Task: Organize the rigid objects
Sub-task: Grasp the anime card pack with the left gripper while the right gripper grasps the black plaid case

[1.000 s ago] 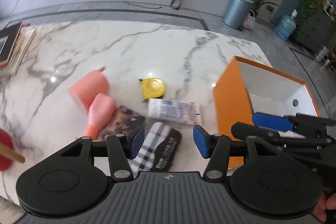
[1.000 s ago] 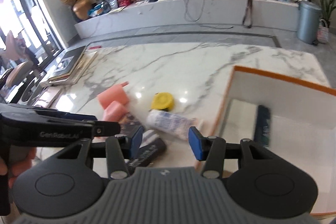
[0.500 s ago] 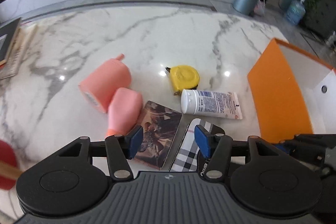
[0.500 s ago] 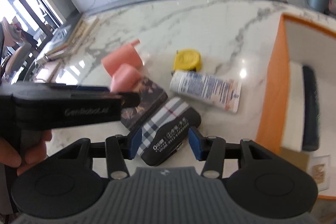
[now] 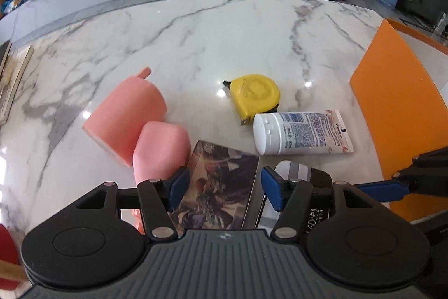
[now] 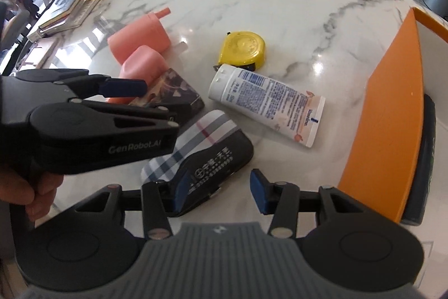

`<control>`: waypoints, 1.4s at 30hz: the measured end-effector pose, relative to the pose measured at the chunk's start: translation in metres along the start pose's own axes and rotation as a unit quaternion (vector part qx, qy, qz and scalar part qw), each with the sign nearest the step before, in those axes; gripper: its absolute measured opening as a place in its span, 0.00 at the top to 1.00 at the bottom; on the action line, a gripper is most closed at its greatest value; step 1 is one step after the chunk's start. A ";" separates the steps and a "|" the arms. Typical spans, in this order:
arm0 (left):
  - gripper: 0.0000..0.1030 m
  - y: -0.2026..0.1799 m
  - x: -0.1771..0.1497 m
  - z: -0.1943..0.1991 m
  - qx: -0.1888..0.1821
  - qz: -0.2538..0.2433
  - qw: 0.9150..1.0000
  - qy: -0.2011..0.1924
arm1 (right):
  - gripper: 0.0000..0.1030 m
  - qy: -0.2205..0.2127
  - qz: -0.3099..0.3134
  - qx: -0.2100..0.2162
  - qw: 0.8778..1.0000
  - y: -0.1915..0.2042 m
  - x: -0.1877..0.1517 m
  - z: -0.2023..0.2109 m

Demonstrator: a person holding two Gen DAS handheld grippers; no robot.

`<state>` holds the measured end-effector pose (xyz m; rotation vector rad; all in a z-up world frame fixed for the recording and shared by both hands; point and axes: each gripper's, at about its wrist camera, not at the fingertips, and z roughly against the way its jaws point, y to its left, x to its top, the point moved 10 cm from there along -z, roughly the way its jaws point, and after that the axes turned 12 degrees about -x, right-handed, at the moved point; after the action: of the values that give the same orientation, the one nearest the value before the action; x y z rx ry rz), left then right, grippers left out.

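L tongs (image 5: 222, 187) open over box (image 5: 221, 187), lengthwise away.

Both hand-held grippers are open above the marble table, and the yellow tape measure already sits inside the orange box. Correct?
Not quite. The yellow tape measure lies on the marble table, beside the white tube, outside the orange box; the left wrist view shows it. Both hand-held grippers, left and right, are open.
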<state>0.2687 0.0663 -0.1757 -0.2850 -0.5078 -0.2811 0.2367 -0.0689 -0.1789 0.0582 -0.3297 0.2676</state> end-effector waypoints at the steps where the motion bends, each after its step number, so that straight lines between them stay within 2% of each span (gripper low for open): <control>1: 0.31 -0.001 0.001 -0.002 0.003 -0.012 1.000 -0.001 | 0.53 0.001 -0.001 -0.002 1.000 -0.001 0.001 -0.002; 4: 0.30 -0.004 0.004 -0.006 0.009 -0.040 0.999 -0.009 | 0.53 0.003 0.000 -0.006 1.000 -0.002 0.002 -0.004; 7: 0.29 0.000 0.005 -0.009 0.008 -0.048 0.999 -0.011 | 0.53 0.006 -0.001 -0.008 1.000 -0.003 0.001 -0.007; 13: 0.28 0.008 0.003 -0.011 -0.027 -0.027 0.999 -0.014 | 0.53 0.003 -0.003 -0.009 1.000 -0.003 0.002 -0.006; 19: 0.30 0.006 0.001 -0.012 -0.022 -0.041 0.999 -0.003 | 0.53 0.005 -0.008 -0.005 1.000 0.000 0.001 -0.009; 21: 0.33 0.008 -0.003 -0.011 -0.031 -0.019 0.999 0.009 | 0.53 0.008 -0.010 -0.003 1.000 0.001 -0.001 -0.010; 28: 0.33 0.014 -0.019 -0.001 -0.037 0.045 0.998 0.035 | 0.56 0.010 -0.011 0.004 1.000 0.004 -0.002 -0.009; 32: 0.33 0.017 -0.025 0.000 -0.044 0.076 0.995 0.042 | 0.56 0.021 -0.007 0.021 1.000 0.011 -0.004 -0.009; 35: 0.33 0.012 -0.030 0.001 -0.051 0.082 0.994 0.053 | 0.56 0.020 0.011 0.006 1.000 0.013 -0.006 -0.007; 38: 0.33 0.005 -0.035 0.003 -0.075 0.094 0.991 0.066 | 0.55 0.016 0.021 -0.017 1.000 0.006 -0.007 -0.004; 42: 0.33 0.003 -0.038 0.004 -0.092 0.117 0.987 0.068 | 0.51 0.017 0.011 -0.020 1.000 0.003 -0.009 -0.003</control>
<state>0.2366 0.0777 -0.1926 -0.4980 -0.3100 -0.1176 0.2292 -0.0683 -0.1843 0.0100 -0.3010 0.2839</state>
